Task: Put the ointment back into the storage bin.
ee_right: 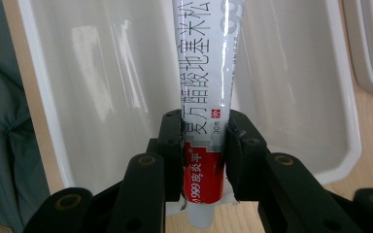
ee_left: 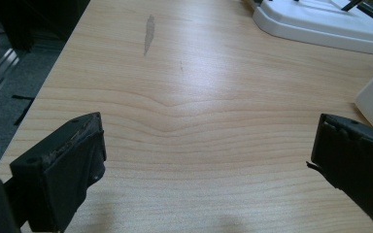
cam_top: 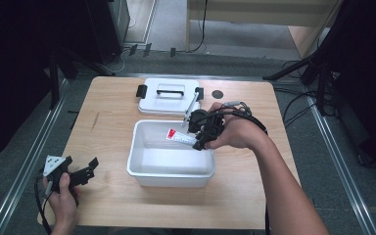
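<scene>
Flanking bin (cam_top: 142, 169): lid (cam_top: 169, 100), left gripper (cam_top: 85, 170).

White-and-red tube (ee_right: 205, 97) clamped in right tongs (ee_right: 205, 160), over white bin (cam_top: 142, 169)

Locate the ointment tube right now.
In the high view, the tube is held in the right claw, over the white bin's right rear part, just in front of the lid.

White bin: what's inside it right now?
The white bin looks bare inside. The right gripper holds a tube above its opening, not resting in it. The bin floor under the hand is hidden.
</scene>
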Demonstrator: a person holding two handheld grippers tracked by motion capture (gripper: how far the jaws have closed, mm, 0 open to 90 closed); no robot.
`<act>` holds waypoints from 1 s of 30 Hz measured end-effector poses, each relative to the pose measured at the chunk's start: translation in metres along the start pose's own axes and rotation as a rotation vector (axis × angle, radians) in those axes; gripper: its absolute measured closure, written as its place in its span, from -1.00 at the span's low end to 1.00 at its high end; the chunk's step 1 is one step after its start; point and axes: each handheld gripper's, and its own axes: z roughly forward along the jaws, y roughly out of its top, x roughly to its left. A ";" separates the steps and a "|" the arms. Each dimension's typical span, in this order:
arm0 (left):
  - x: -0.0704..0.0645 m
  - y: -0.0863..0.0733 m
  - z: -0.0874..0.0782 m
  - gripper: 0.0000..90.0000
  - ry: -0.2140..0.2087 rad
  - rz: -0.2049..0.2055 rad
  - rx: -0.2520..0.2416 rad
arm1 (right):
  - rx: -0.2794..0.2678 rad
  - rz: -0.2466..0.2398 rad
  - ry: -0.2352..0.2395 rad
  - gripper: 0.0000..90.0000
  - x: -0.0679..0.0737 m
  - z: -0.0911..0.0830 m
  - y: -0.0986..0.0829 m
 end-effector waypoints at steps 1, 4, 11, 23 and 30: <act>0.000 0.000 0.000 -1.00 0.000 0.000 0.000 | 0.000 -0.014 0.002 0.60 0.001 0.001 0.001; 0.000 0.000 0.000 -1.00 0.000 0.001 0.001 | -0.004 -0.047 0.014 0.60 0.003 0.004 0.004; 0.000 0.000 0.000 -1.00 0.001 -0.002 0.000 | 0.016 -0.084 0.022 0.60 0.005 0.012 0.005; 0.000 0.000 0.000 -1.00 0.004 -0.004 -0.001 | 0.053 -0.091 0.050 0.59 0.005 0.034 0.002; 0.000 0.000 0.000 -1.00 0.003 -0.002 0.001 | 0.066 -0.099 0.057 0.59 0.006 0.043 0.001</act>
